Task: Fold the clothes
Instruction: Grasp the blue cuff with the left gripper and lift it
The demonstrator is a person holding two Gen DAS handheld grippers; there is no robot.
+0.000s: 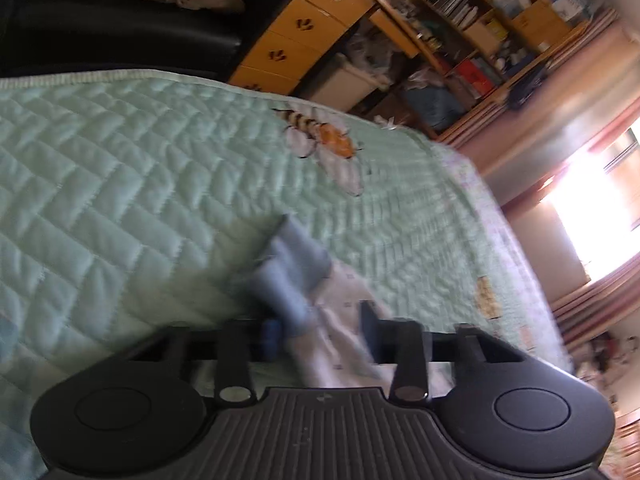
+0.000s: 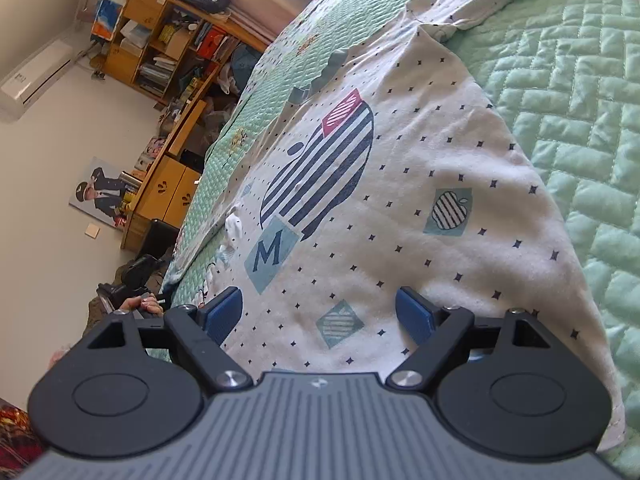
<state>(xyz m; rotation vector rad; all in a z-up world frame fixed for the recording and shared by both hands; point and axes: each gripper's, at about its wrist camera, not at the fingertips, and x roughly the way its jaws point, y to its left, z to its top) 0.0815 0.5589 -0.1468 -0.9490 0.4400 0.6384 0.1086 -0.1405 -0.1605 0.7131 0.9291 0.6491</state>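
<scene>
The white shirt (image 1: 340, 344) lies on the green bed quilt (image 1: 120, 184) in the left wrist view; its grey-blue cuff (image 1: 288, 272) sticks out in front of the left tool (image 1: 316, 320); the picture is blurry, but the tool looks pinched on the cloth. In the right wrist view the shirt (image 2: 400, 200) is spread flat on the quilt (image 2: 580, 140); the right tool (image 2: 320, 312) is spread wide above it, holding nothing.
</scene>
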